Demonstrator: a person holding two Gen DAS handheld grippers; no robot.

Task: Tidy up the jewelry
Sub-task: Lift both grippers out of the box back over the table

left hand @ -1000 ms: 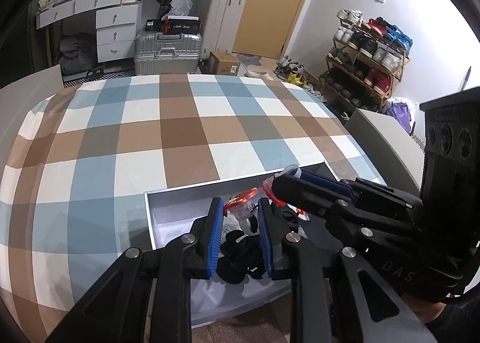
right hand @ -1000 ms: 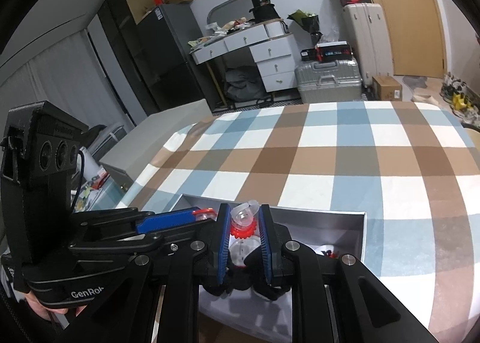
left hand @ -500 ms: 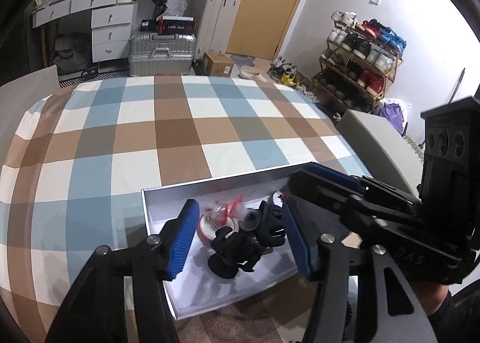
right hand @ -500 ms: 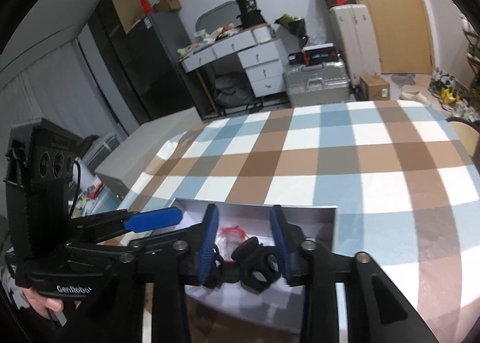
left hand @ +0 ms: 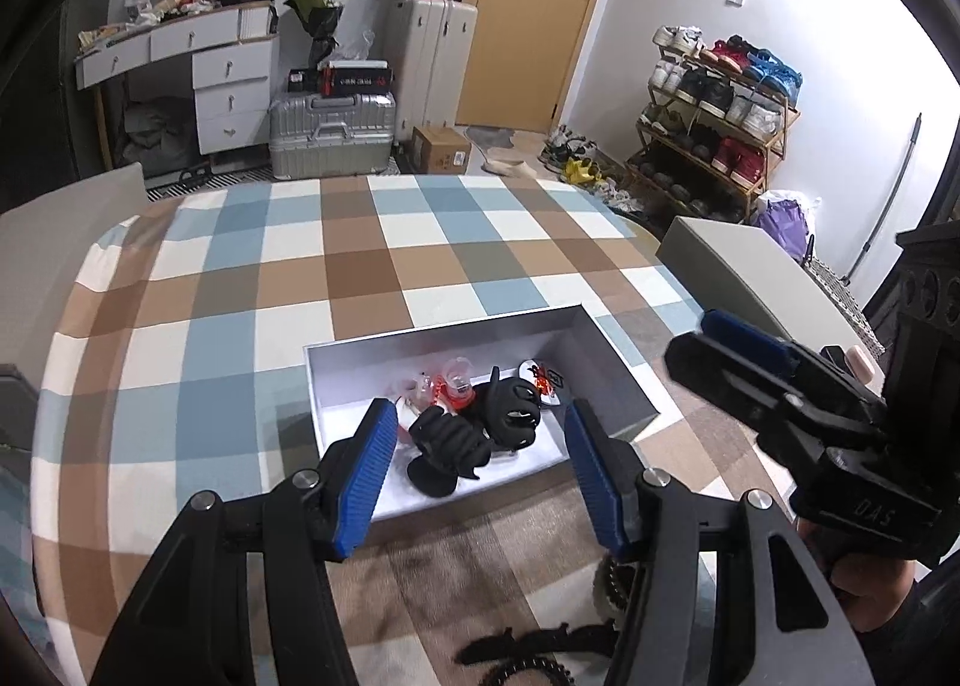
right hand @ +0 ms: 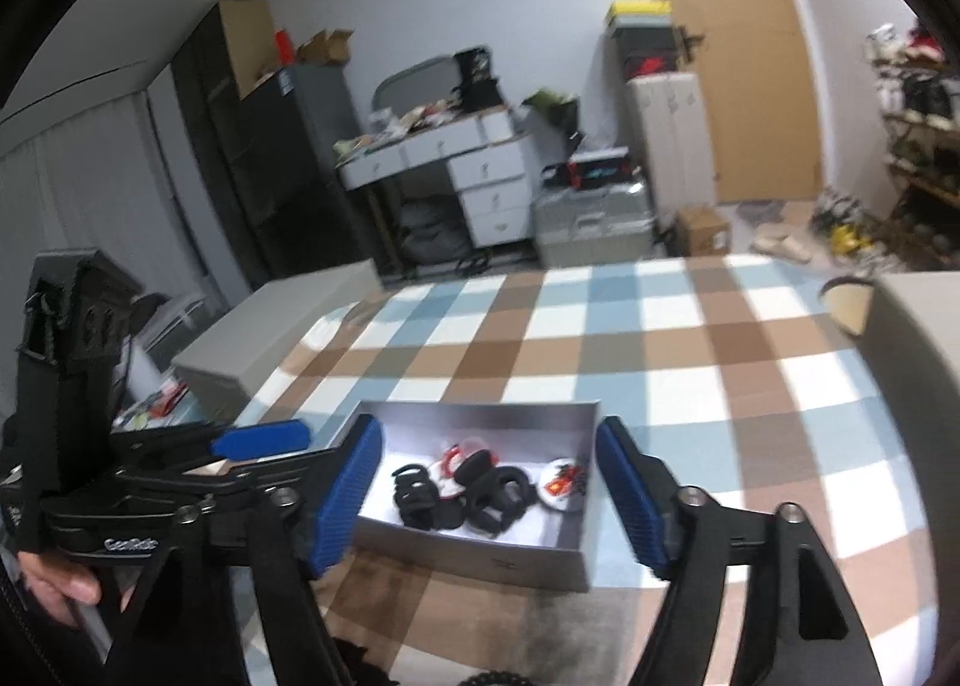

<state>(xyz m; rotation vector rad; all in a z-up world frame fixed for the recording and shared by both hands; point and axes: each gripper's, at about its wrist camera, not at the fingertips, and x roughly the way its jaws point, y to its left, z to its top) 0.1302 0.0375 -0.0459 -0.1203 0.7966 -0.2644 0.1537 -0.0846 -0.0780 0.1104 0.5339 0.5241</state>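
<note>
- A shallow grey open box sits near the front edge of a table covered in a blue, brown and white checked cloth.
- Inside the box lie two black claw hair clips, touching each other near the middle.
- At the far side of the clips are two small clear pieces with red parts, close together.
- At the right end of the box lies one white oval piece with a red and black pattern.
- The left gripper hangs above the near edge of the box, its two blue-padded fingers spread wide, holding nothing.
- The right gripper hangs over the same box from the near side, its fingers also spread wide and holding nothing. This view is blurred.
- In the left wrist view the right gripper appears at the right, beside the box and clear of it.
- On the cloth, nearer than the box, lie more dark items, partly hidden by the left gripper; their number cannot be told.
- Two pale grey chair backs stand beside the table, one on the left and one on the right.
- Far behind are one white desk with drawers, one silver suitcase lying flat, one tall pale suitcase and one shoe rack.
</note>
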